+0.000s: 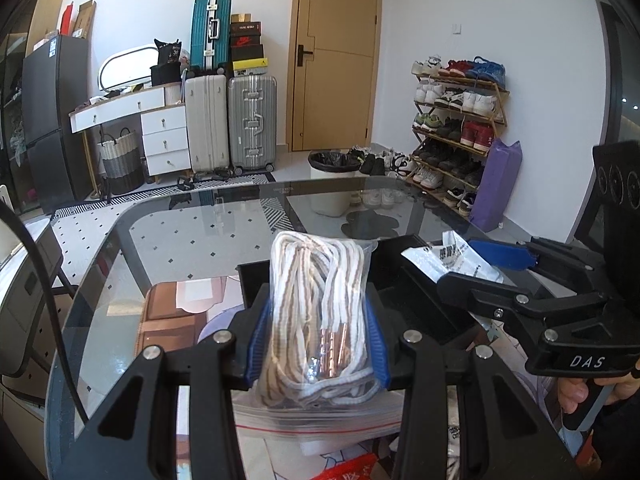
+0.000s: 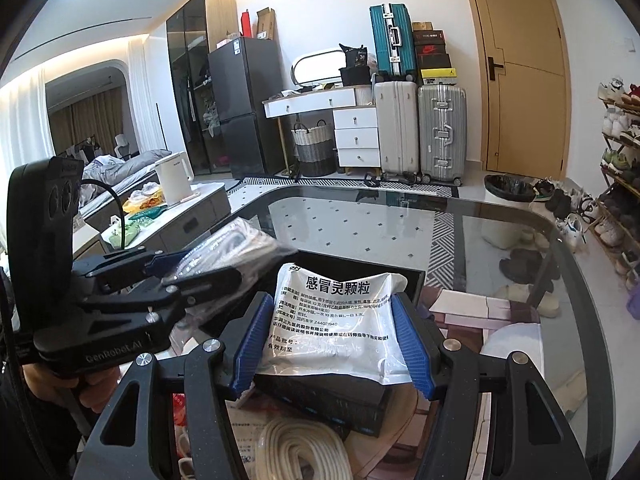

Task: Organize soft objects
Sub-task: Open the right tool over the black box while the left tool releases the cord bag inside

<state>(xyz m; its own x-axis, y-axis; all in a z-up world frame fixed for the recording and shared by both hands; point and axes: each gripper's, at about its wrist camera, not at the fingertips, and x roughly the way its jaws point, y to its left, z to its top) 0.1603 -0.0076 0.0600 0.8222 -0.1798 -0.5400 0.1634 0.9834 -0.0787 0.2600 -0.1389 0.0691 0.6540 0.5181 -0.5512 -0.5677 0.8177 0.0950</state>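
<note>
- Left wrist view: left hand-held gripper (image 1: 318, 340), blue pads closed against both sides of a clear bag of shoelaces (image 1: 318, 320); the bag is held upright and clear of the glass worktop (image 1: 192, 236), apparently for carrying.
- Same view: a black box (image 1: 392, 276) lies just behind the bag, open side up, judged the likely receptacle for the soft items.
- Same view: right hand-held gripper (image 1: 486, 266) enters from the right with a white sachet (image 1: 456, 258) pinched over the box.
- Same view: a zip bag (image 1: 316, 420) lies flat below the shoelaces.
- Right wrist view: right hand-held gripper (image 2: 334, 340), pads nearly shut on the printed white sachet (image 2: 336, 320), which bows between them above the black box (image 2: 344, 392); the hold looks firm enough for a limp packet.
- Same view: left hand-held gripper (image 2: 176, 272) at left, gripping the shoelace bag (image 2: 236, 248), here blurred.
- Same view: a coiled white cord (image 2: 296, 448) rests below, not yet sorted.
</note>
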